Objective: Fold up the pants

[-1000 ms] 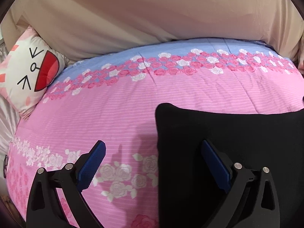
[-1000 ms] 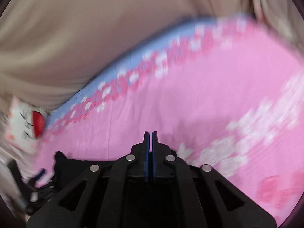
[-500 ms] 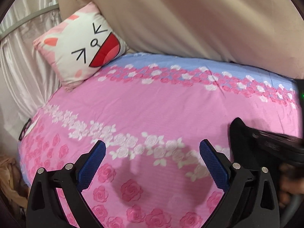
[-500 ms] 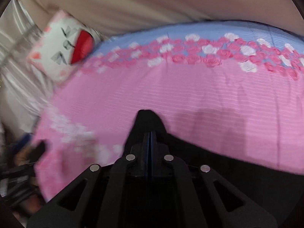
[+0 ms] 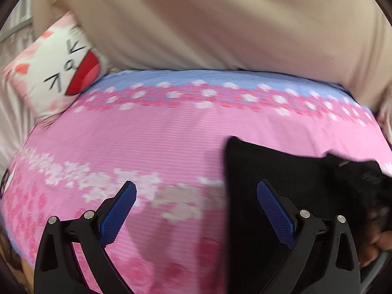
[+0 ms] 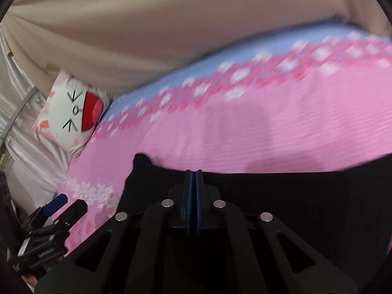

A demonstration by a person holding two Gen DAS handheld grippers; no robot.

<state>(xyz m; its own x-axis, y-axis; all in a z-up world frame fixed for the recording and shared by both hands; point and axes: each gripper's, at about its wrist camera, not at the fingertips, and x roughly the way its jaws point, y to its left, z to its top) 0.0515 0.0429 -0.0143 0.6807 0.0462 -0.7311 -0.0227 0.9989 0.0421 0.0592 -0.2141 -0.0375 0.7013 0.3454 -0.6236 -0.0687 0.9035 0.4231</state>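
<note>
The black pants [image 6: 281, 196] lie on the pink bedspread [image 5: 159, 142], pinched in the clenched right gripper [image 6: 193, 171], whose jaws are just parting. The left gripper [image 5: 196, 191], spread wide and empty, hovers angled down, its right finger [image 5: 274, 210] over the pants' left edge.

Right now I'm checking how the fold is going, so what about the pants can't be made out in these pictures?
- Right wrist view: whether the right tongs pinch the black pants; black cloth blends with the black frame.
- Left wrist view: the pants' full outline, cut off by the right edge and by the right-hand finger of the open left tongs.
- Both views: fold lines; motion blur.
</note>
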